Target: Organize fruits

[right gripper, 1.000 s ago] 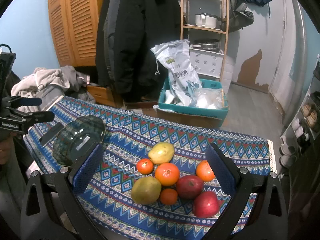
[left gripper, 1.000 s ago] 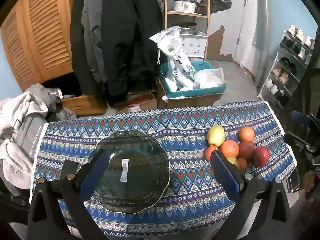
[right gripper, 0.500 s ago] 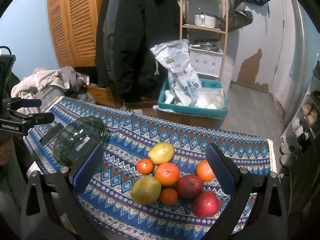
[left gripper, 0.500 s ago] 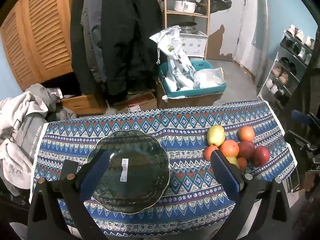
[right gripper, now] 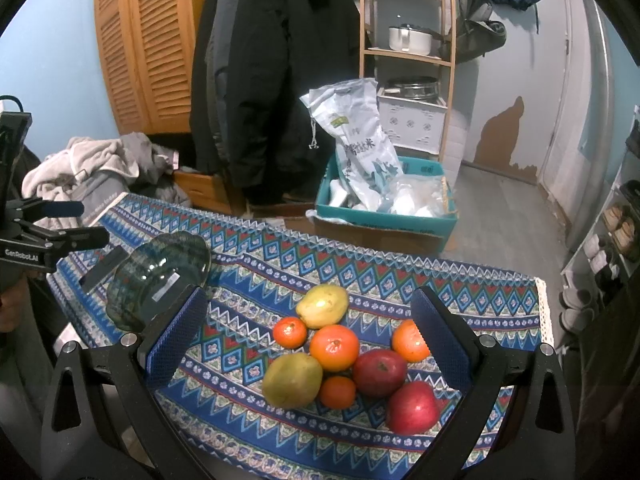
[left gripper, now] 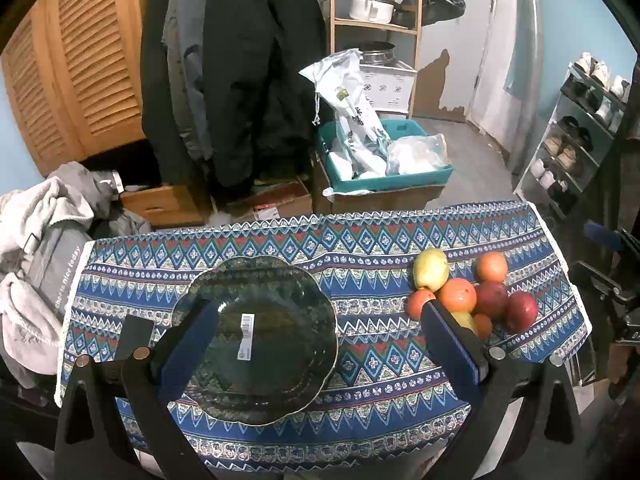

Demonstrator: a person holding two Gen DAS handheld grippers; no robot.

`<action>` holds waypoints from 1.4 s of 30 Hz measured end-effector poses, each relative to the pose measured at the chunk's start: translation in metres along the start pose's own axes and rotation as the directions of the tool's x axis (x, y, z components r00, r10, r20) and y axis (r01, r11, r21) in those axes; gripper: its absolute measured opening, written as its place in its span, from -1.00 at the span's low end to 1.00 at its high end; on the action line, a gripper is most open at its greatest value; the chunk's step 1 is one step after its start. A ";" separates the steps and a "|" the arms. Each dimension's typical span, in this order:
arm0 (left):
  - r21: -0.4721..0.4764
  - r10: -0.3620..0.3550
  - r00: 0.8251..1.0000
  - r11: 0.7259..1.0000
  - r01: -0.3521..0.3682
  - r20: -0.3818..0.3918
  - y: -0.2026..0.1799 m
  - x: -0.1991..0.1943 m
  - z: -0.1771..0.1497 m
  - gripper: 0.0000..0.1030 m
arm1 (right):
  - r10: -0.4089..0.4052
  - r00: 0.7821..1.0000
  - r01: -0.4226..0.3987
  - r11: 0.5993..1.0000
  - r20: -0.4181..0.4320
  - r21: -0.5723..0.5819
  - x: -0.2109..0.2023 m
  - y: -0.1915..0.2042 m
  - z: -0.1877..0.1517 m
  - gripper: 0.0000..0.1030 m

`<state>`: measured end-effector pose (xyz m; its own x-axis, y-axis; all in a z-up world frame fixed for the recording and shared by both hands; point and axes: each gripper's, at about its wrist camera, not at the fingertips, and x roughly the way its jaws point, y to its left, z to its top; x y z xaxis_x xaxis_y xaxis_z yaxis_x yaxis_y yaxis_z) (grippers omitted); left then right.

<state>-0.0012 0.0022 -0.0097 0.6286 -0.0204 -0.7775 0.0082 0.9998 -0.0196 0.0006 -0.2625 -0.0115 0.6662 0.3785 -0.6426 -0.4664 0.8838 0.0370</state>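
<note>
Fruit pile (right gripper: 344, 356) lies just beyond the right gripper (right gripper: 308, 344), fingers spread (left gripper (left gripper: 320, 348) likewise), dark glass plate (left gripper: 256, 340) left.

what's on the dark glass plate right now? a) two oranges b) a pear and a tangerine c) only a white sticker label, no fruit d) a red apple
c: the glass plate holds no fruit, only a white sticker label near its centre, while all the fruit, such as the large orange and the red apple, sits in a pile on the patterned tablecloth beside it.
</note>
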 end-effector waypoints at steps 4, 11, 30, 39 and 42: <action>0.003 -0.003 1.000 1.000 0.003 0.004 -0.001 -0.001 0.001 0.98 | -0.001 1.000 0.001 1.000 0.000 -0.002 0.000 0.001 0.000 0.95; 0.005 -0.012 1.000 1.000 0.012 -0.002 -0.003 0.001 0.001 0.98 | 0.002 1.000 -0.002 1.000 0.000 0.000 0.000 0.000 0.000 0.95; 0.024 -0.025 1.000 0.999 0.025 -0.004 -0.012 0.004 0.000 0.98 | -0.023 1.000 0.022 1.000 0.013 0.017 -0.002 -0.011 0.000 0.95; 0.036 -0.038 0.999 0.999 0.038 -0.015 -0.019 0.012 -0.002 0.98 | -0.059 0.998 0.058 0.998 0.024 0.021 -0.002 -0.021 -0.007 0.95; 0.037 -0.060 0.998 0.997 0.061 -0.036 -0.024 0.020 -0.004 0.98 | -0.051 0.999 0.051 0.998 0.008 0.043 0.000 -0.030 -0.009 0.95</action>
<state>0.0083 -0.0224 -0.0275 0.5983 -0.0806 -0.7972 0.0755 0.9962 -0.0441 0.0097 -0.2917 -0.0193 0.6936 0.3350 -0.6377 -0.4063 0.9130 0.0376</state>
